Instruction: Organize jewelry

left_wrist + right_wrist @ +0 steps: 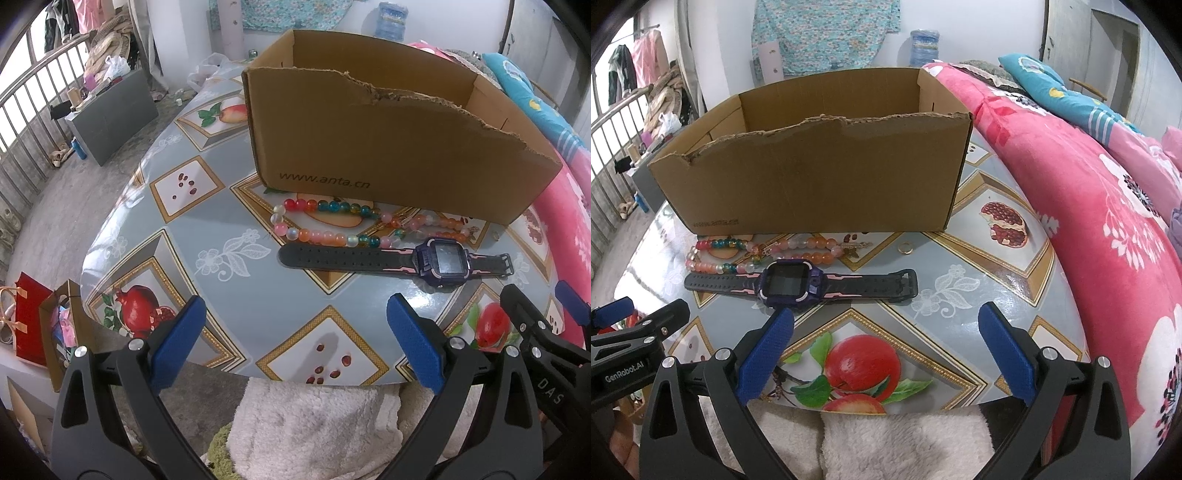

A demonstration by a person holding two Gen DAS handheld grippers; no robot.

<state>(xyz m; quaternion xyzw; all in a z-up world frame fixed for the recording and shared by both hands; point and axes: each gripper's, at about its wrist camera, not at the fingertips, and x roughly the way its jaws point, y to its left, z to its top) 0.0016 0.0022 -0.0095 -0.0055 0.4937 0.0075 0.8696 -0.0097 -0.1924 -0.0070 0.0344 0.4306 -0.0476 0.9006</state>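
Observation:
A purple-and-pink smartwatch (443, 266) (788, 282) with a black strap lies flat on the table. Behind it lies a string of coloured beads (332, 221) (757, 251), just in front of an open cardboard box (388, 147) (812, 177) with a torn front rim. A small gold ring (906, 247) lies right of the beads. My left gripper (295, 332) is open and empty at the table's near edge, short of the watch. My right gripper (886, 339) is open and empty, its left fingertip (779, 328) close to the watch face.
The round table (207, 221) has a fruit-print cloth. A pink floral quilt (1089, 203) lies to the right. A fluffy white towel (314, 424) is below the near edge. Bags (44, 325) and a grey box (110, 114) stand on the floor at left.

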